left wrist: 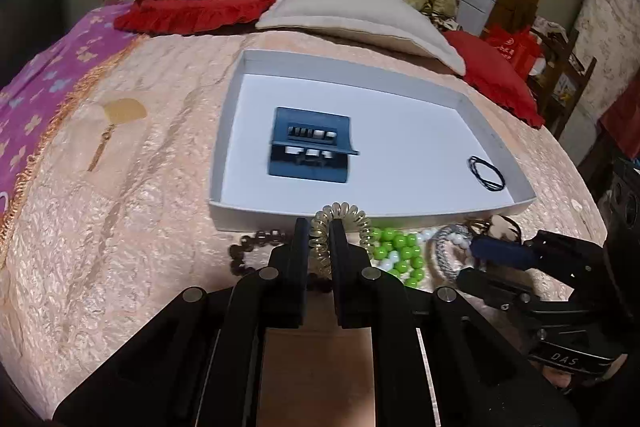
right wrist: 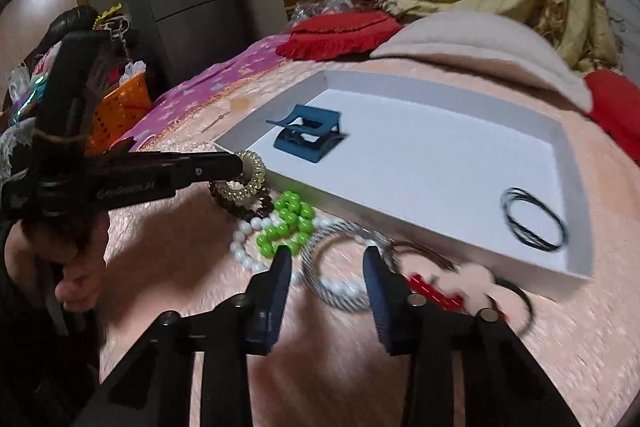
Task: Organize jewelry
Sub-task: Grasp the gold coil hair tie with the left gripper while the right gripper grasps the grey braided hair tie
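— Closed jaws of the left gripper (left wrist: 320,227) are pinching a translucent amber spiral hair tie (left wrist: 340,223) just in front of the near wall of a shallow white cardboard tray (left wrist: 400,223), on a peach quilted bedspread (left wrist: 120,227).

— And the right gripper (right wrist: 326,259)?

— Its jaws are standing wide open, holding nothing, hovering over a grey-and-white woven bangle (right wrist: 340,267) in the jewelry pile.

— What is lying in that pile?

— Green bead bracelet (right wrist: 290,223), white bead bracelet (right wrist: 244,247), dark brown bead bracelet (left wrist: 248,251) and a blurred red hair clip (right wrist: 436,293) are sitting close together beside the tray's near edge.

— Inside the tray?

— A dark blue rectangular claw hair clip (left wrist: 312,145) is resting near the left side, well apart from thin black elastic hair bands (left wrist: 486,173) in the right near corner.
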The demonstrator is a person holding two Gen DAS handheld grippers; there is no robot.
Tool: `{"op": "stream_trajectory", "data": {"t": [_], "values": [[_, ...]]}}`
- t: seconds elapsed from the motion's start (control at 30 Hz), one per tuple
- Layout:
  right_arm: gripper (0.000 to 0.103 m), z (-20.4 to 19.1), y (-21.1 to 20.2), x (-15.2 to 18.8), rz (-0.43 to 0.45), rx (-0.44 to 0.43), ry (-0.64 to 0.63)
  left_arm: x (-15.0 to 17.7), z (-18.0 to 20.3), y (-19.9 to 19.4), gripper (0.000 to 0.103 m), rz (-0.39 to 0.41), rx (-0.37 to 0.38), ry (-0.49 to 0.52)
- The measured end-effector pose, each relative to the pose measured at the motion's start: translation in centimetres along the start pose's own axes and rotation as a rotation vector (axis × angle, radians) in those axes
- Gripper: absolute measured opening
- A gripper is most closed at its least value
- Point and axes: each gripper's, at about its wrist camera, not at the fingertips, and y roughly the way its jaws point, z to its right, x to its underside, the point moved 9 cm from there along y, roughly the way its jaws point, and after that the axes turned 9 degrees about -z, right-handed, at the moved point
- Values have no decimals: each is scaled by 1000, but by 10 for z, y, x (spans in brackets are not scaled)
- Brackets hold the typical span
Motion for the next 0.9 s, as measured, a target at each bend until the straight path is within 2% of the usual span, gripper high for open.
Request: {"op": "stream_trajectory", "data": {"t": [0.1, 0.23, 0.27, 0.3, 0.53, 0.7, 0.9], "values": [[28, -6, 11, -5, -20, -3, -12, -2, -6, -1, 9, 9, -14, -16], [14, -5, 30, 2, -91, 32, -11, -4, -9, -3, 9, 24, -7, -33], [13, -4, 30, 2, -88, 30, -11, -5, -9, -4, 9, 27, -4, -36], [8, -4, 30, 2, -87, 29, -11, -5, -9, -5, 9, 30, 0, -38], [7, 5, -2, -3, 21, 22, 22, -6, 3, -6, 9, 43, 33, -7], [7, 6, -22, 0, 66, 12, 41, -6, 12, -4, 8, 40, 47, 9], [7, 10, -33, 2, 89, 14, 52, -6, 25, -2, 9, 44, 31, 43]]}}
